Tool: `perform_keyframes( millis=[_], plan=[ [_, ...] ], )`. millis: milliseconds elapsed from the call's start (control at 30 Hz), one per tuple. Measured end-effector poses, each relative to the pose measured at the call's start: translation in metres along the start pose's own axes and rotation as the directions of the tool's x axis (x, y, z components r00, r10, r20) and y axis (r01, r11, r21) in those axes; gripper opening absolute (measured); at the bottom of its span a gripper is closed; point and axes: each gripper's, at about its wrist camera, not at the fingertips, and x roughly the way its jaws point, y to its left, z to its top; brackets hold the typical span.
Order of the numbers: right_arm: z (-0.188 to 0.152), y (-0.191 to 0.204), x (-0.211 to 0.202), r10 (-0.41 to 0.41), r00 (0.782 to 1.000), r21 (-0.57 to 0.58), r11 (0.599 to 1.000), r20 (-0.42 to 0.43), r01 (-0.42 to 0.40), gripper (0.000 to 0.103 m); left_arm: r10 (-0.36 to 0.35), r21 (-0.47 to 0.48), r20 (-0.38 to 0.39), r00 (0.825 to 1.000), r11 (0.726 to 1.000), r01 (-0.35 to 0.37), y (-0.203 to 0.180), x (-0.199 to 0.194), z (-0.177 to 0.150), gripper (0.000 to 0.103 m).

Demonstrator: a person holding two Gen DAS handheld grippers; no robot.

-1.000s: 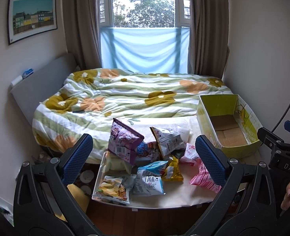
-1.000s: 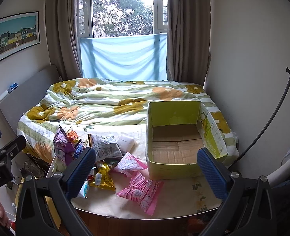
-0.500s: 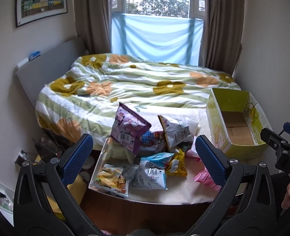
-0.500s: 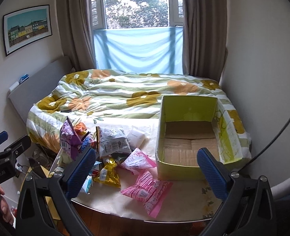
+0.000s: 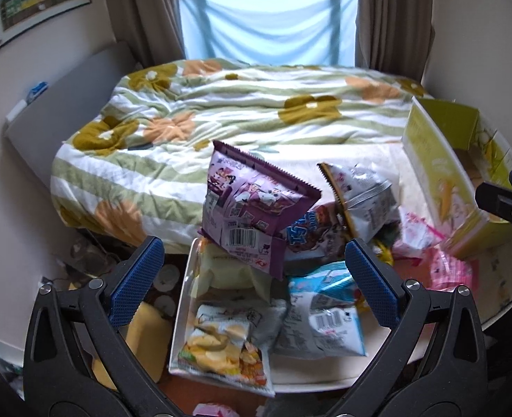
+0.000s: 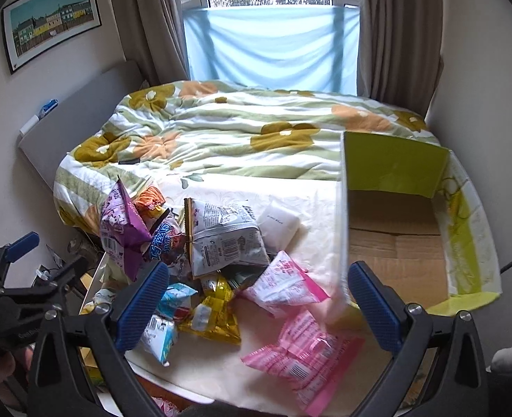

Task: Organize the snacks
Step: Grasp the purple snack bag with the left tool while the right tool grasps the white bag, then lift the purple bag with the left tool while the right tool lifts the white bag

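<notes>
A pile of snack bags lies on a cream-covered table. A purple bag tops the pile, with a grey bag, a blue-white bag and a chips bag around it. In the right wrist view the grey bag, a yellow bag and two pink bags lie left of an empty green cardboard box. My left gripper is open above the pile's near side. My right gripper is open above the pink bags.
A bed with a flowered quilt runs behind the table to the window. A white tray holds the left bags at the table's left edge. The green box stands at the right. Walls close in on both sides.
Both grippers have moved forward and down toward the table. The snacks and box now look larger and nearer. Both stay open and empty.
</notes>
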Motion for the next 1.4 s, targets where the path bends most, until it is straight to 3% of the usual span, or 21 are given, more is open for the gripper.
perform_keyframes(
  millis=[333, 733, 967, 1400],
  plan=[
    [0.02, 0.019, 0.089, 0.015, 0.993, 0.035, 0.999, -0.119, -0.011, 0.103, 0.023, 0.0, -0.043, 0.999, 1.0, -0.023, 0.0, 0.09, 0.013, 0.102],
    [0.036, 0.025, 0.14, 0.06, 0.979, 0.102, 0.994, -0.192, -0.041, 0.103, 0.098, 0.02, -0.054, 0.994, 0.995, -0.097, -0.002, 0.13, 0.026, 0.102],
    [0.038, 0.032, 0.158, 0.066, 0.973, 0.088, 0.995, -0.223, -0.047, 0.103, 0.064, -0.046, -0.104, 0.992, 0.997, -0.069, 0.013, 0.137, 0.025, 0.076],
    [0.03, 0.035, 0.183, 0.039, 0.965, 0.071, 0.997, -0.259, -0.021, 0.103, 0.058, -0.026, -0.104, 0.993, 0.998, -0.061, 0.009, 0.131, 0.021, 0.066]
  ],
)
